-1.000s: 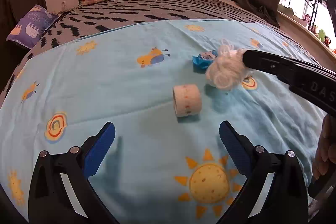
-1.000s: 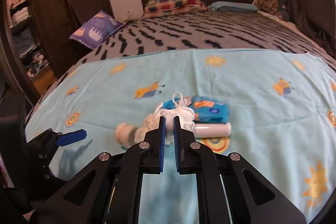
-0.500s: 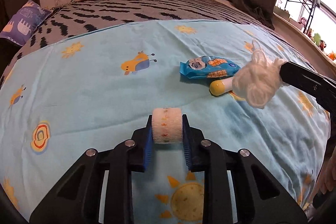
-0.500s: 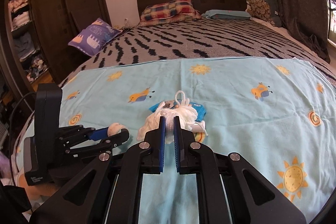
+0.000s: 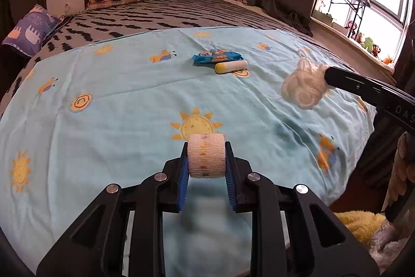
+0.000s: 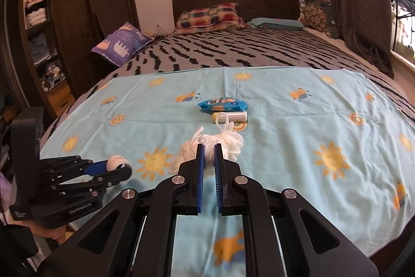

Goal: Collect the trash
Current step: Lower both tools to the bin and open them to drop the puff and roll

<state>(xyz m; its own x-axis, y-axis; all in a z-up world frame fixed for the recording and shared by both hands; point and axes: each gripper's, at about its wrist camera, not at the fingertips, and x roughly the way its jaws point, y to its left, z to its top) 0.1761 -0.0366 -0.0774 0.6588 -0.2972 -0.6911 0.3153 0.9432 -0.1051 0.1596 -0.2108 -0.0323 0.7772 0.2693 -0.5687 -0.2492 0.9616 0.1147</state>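
My left gripper [image 5: 206,156] is shut on a white bandage roll [image 5: 206,160] with small orange marks and holds it above the light blue sheet [image 5: 116,121]. It also shows in the right wrist view [image 6: 114,168] at lower left. My right gripper [image 6: 209,155] is shut on a white yarn bundle [image 6: 230,140], lifted off the bed; the bundle shows in the left wrist view [image 5: 303,91] at right. A blue snack wrapper [image 5: 216,57] and a yellow-capped white tube [image 5: 230,67] lie together on the sheet, far from both grippers.
The sheet covers the foot of a bed with a black-and-grey blanket [image 6: 246,51]. Pillows [image 6: 207,17] lie by the headboard. A wardrobe with clothes [image 6: 39,30] stands left. Curtains and a window sill [image 5: 363,38] are at right. Yellow fluffy fabric [image 5: 358,222] lies below the bed edge.
My left gripper closed on the bandage roll, lifted it and drew back toward the bed's foot. My right gripper pulled back with the yarn bundle, uncovering the wrapper and tube.
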